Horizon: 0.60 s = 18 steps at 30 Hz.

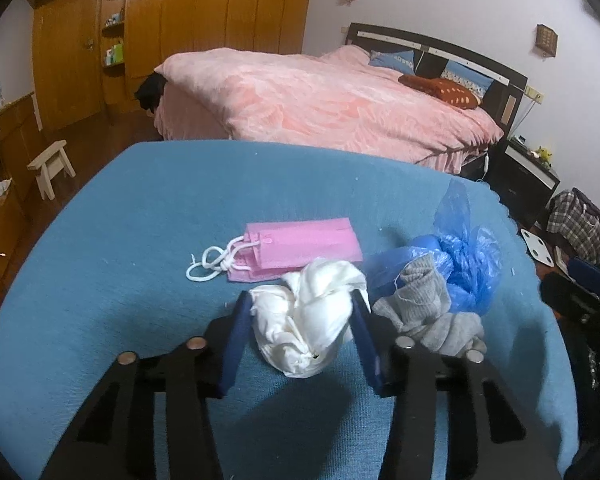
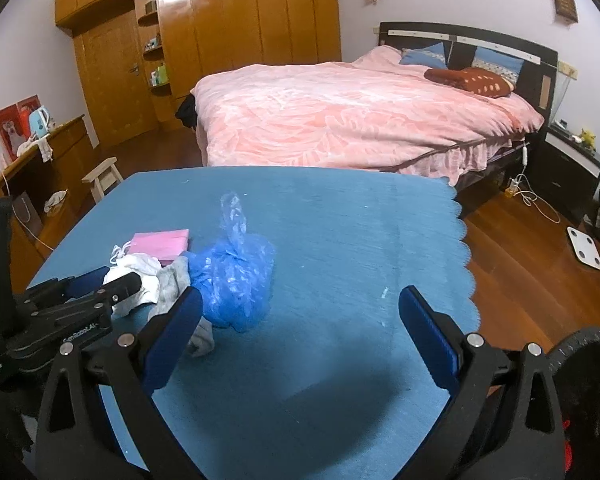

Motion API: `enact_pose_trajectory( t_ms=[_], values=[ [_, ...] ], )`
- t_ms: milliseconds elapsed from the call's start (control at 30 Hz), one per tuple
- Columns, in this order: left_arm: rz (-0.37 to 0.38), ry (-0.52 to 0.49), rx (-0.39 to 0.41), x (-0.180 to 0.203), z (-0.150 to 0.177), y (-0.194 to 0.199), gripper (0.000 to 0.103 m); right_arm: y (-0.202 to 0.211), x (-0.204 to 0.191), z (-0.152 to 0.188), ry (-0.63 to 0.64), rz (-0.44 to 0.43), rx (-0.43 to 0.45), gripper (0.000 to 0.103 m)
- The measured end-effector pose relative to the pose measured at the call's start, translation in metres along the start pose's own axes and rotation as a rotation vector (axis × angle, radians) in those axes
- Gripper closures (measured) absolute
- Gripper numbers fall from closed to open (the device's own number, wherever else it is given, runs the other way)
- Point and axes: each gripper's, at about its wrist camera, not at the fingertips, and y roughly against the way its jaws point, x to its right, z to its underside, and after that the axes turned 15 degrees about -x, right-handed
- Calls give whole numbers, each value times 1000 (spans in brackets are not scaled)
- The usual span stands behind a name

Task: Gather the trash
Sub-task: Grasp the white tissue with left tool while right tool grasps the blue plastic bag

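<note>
Surface: a table under a blue cloth [image 1: 148,208], scalloped along its right edge; a pink-covered bed [image 1: 320,100] stands beyond its far edge.
Pink face mask [image 1: 300,250]: flat on the cloth, white ear loops trailing toward the left edge, on the far side of the white wad.
White crumpled wad [image 1: 308,324]: on the cloth toward the near edge, its far end overlapping the mask's near border.
Left gripper [image 1: 302,304]: blue pads on either side of the white wad, both pressed against its flanks, clamped on it.
Grey sock [image 1: 428,312]: bunched just right of the left gripper's right finger, touching the blue bag.
Blue plastic bag [image 1: 460,256]: crumpled, one twisted end standing up, at the right end of the cluster.
Right gripper [image 2: 300,312]: jaws spread wide over bare cloth with nothing between them; its left finger [image 2: 180,328] lies just beside the sock and bag.
</note>
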Motion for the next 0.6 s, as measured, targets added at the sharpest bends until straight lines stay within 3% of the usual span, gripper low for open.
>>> enact_pose_trajectory(
  t_ms=[200,400,600],
  values=[
    [9,-5,12,1,2,3,61,-14,-10,-4,28,-17,-22,7],
    [35,4,-11,-2,2,-1,49,-28,-14,-10,30,-40,-49,8],
    [40,6,-25,-3,1,-4,46,-42,-19,-16,54,-74,-86,24]
  ],
)
